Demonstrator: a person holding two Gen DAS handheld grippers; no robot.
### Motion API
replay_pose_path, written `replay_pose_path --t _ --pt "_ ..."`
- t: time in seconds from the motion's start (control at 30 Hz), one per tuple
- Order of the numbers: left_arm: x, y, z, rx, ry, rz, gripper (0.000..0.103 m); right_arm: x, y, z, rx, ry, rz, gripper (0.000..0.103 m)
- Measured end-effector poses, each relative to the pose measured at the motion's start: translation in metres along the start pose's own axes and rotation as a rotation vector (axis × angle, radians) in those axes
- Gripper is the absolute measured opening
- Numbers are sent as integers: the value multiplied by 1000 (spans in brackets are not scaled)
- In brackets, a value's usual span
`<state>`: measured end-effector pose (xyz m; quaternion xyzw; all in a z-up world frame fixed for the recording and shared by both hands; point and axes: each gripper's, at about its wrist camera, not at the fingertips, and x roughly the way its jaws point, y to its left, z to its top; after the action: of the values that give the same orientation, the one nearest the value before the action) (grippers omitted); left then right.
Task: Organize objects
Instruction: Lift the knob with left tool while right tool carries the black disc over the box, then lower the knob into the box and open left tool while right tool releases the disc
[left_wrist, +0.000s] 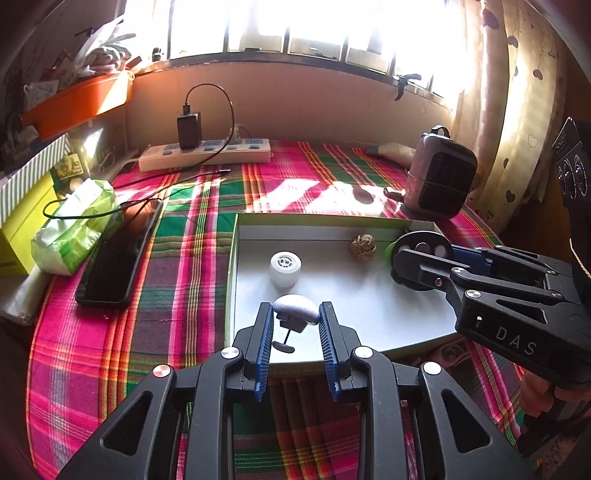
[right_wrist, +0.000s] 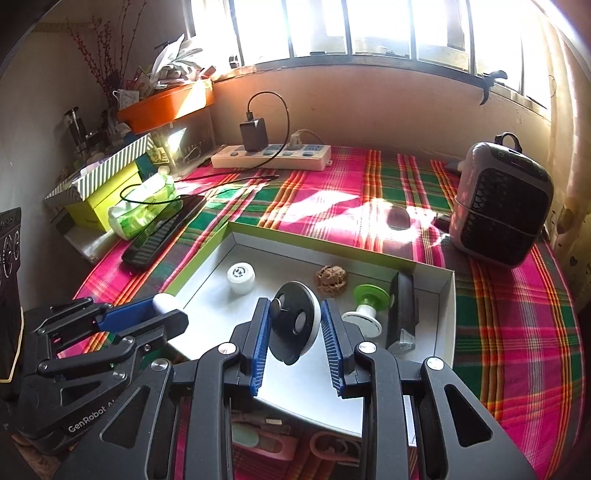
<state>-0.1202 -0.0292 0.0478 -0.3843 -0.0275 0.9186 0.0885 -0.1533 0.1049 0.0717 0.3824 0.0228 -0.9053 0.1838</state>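
A bench with a bright checked cloth (right_wrist: 332, 192) is seen, and a shallow white box (right_wrist: 447, 295) lies on it. Inside the box, a small white jar (right_wrist: 241, 276), a brown lumpy ball (right_wrist: 331, 279) and a green spool (right_wrist: 369, 295) are already laid. Over the near side of the box, a black round disc (right_wrist: 295, 325) is clamped in the right hand-held gripper (right_wrist: 295, 325). A small white knob (left_wrist: 295, 308) is clamped in the left hand-held gripper (left_wrist: 295, 314). The putting-in step seems to be in hand. Next, each thing should be lowered onto a bare spot in the box and let go.
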Motion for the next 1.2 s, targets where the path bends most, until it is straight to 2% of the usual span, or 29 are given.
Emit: replay_pose_path --t 0.17,0.27,0.53,1.2 --pt "12 -1 5 9 14 9 23 17 0 12 -15 20 5 29" --pt "18 -3 7 22 8 41 23 30 -1 16 -19 47 5 29" --pt "33 3 9 1 36 44 23 58 -3 21 -17 95 1 29" --pt "47 6 8 1 68 46 23 89 6 34 -45 137 37 29"
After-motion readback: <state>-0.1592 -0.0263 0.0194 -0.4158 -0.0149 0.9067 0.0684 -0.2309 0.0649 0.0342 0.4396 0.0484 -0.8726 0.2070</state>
